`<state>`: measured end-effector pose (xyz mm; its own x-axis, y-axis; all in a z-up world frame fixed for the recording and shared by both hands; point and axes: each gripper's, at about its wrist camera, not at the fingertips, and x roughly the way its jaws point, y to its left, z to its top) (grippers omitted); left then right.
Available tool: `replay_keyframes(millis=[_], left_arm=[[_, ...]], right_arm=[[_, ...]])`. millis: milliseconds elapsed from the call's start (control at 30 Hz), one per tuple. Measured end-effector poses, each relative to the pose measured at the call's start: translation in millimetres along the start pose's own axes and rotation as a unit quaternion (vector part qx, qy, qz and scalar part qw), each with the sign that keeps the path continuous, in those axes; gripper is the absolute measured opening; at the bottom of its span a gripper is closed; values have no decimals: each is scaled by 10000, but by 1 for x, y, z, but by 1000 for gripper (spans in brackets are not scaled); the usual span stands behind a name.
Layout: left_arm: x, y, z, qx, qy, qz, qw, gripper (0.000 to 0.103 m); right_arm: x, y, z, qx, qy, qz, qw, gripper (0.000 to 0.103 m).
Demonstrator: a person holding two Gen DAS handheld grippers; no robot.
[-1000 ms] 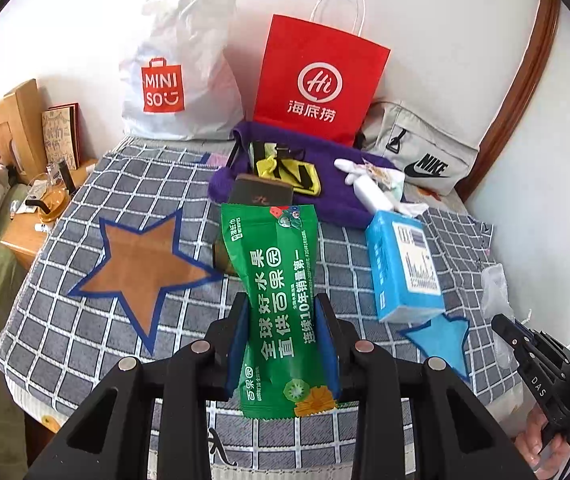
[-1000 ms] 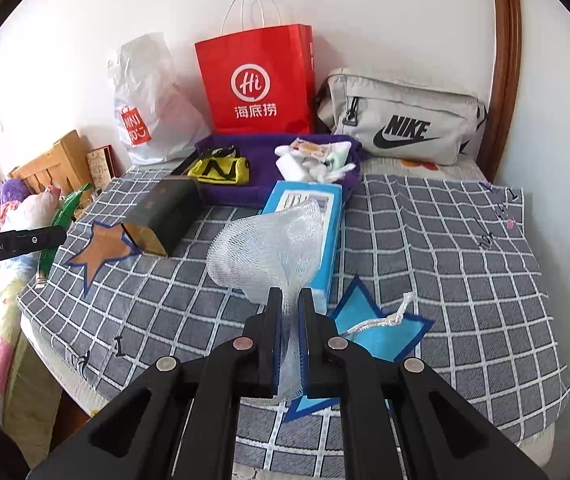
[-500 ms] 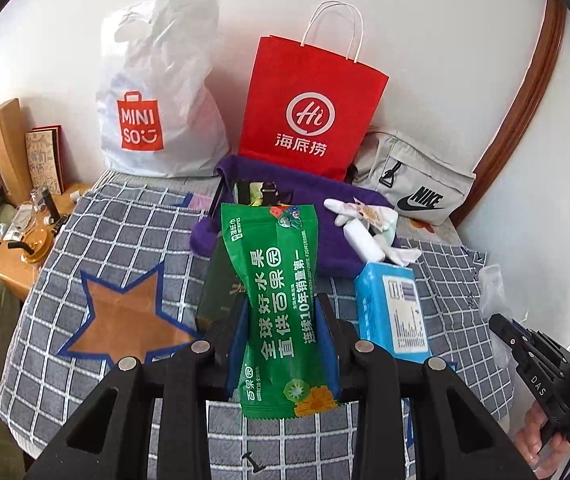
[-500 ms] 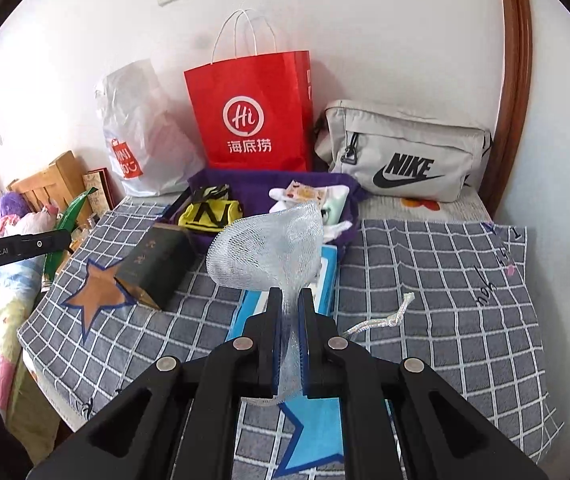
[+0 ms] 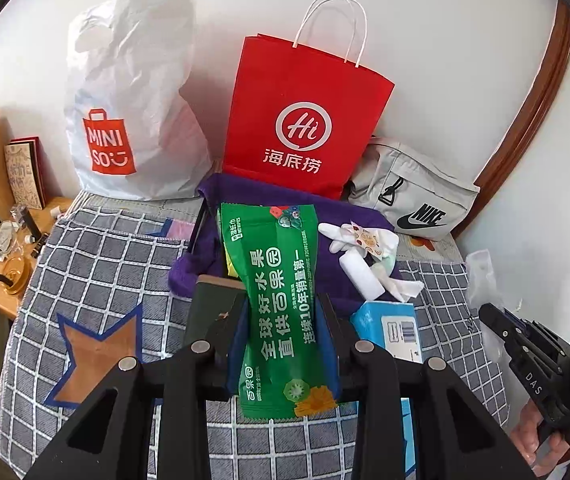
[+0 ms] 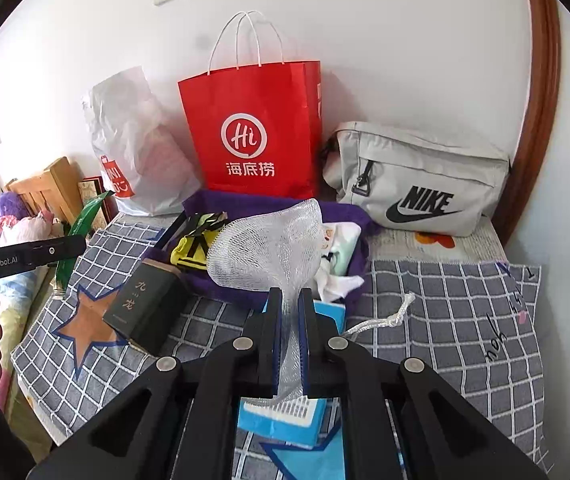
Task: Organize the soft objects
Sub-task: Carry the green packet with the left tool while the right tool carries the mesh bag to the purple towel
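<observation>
My left gripper (image 5: 283, 304) is shut on a green snack packet (image 5: 277, 300) and holds it upright above the checked cloth. My right gripper (image 6: 291, 298) is shut on a white mesh pouch (image 6: 269, 248) with a cord (image 6: 385, 320) trailing off it. A purple fabric bin (image 6: 341, 216) sits at the back of the table and holds a yellow-black item (image 6: 193, 246) and white socks (image 5: 365, 252). Both grippers are just in front of the bin. The right gripper also shows at the right edge of the left wrist view (image 5: 525, 360).
A dark green box (image 6: 145, 304) lies beside an orange star patch (image 6: 89, 324). A blue tissue pack (image 5: 393, 332) lies in front of the bin. A red paper bag (image 6: 257, 132), a white Miniso bag (image 5: 133, 108) and a grey Nike bag (image 6: 417, 184) stand against the wall.
Both grippers have moved forward toward the purple bin and the bags, carrying the green packet and the mesh pouch. Both grips are unchanged.
</observation>
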<state>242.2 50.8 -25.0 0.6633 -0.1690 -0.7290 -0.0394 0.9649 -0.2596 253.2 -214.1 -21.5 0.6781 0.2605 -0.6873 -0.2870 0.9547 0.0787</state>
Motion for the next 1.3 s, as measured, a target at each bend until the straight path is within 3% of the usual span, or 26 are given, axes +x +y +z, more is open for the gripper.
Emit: replay_keyframes(millis=[433,967,1200,1300], left_arm=[[57,0,38,-4,263,9,9997,31],[133,7,65,25,587,124,9982,31],[172,3,71,-19,750,-24,9972,31],[186,-3,77,-74,828,-175,9964,31]], right_arm=[[65,-10,38,151,129,95,9998,9],[167,-19,62,166,672,290,9972,11],[198,-27,55,207,1116,369,9929,11],[198,-27,57,213,1051,415,9934,11]])
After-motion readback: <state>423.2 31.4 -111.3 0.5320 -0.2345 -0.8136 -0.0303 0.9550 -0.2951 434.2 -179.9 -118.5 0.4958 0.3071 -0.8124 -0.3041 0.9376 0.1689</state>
